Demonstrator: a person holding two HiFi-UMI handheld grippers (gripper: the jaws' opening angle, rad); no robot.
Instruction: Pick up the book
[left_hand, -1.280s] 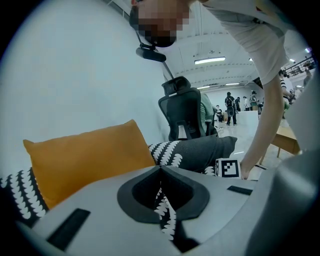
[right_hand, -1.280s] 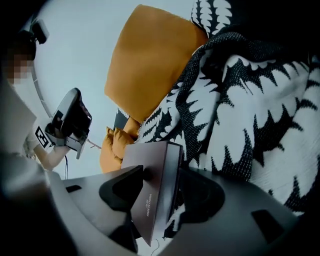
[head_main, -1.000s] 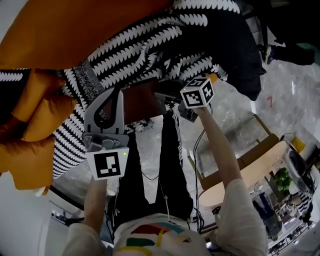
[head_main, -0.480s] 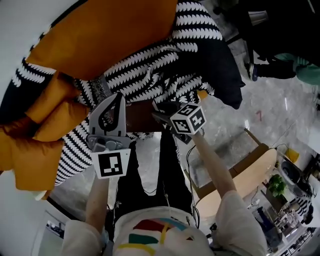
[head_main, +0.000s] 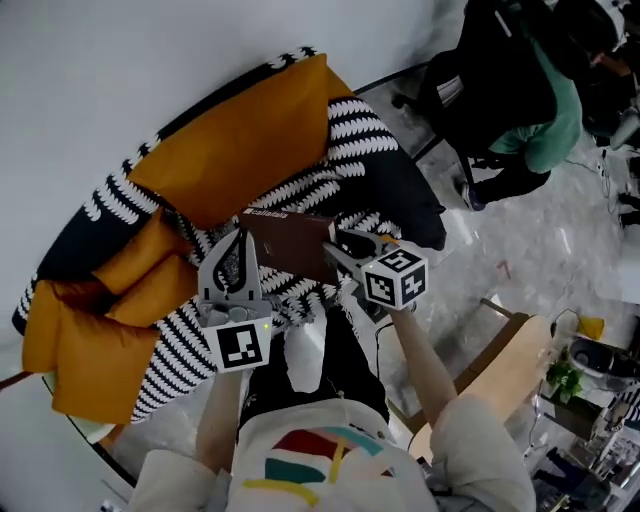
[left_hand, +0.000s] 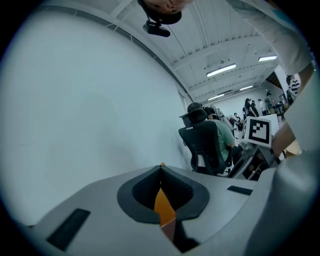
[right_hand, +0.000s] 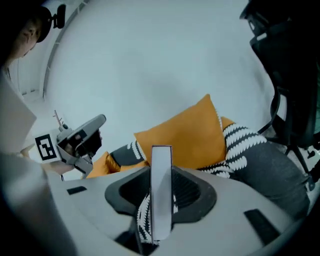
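The brown book (head_main: 288, 243) hangs in the air above the sofa, with my right gripper (head_main: 337, 249) shut on its right edge. In the right gripper view the book (right_hand: 161, 185) stands edge-on between the jaws, pale pages facing me. My left gripper (head_main: 243, 236) is just left of the book at about the same height, its tips together and nothing between them. In the left gripper view its jaws meet at the tip (left_hand: 161, 166), and a sliver of orange shows through the gap behind.
Below lie orange cushions (head_main: 235, 155) and a black-and-white patterned throw (head_main: 365, 130) on the sofa. A person sits in an office chair (head_main: 520, 95) at the upper right. A wooden table (head_main: 505, 365) stands to the right. A pale wall fills the upper left.
Both grippers have risen, and the book has come up off the patterned throw in the right gripper. The sofa now looks farther below. The left gripper stayed beside the book.
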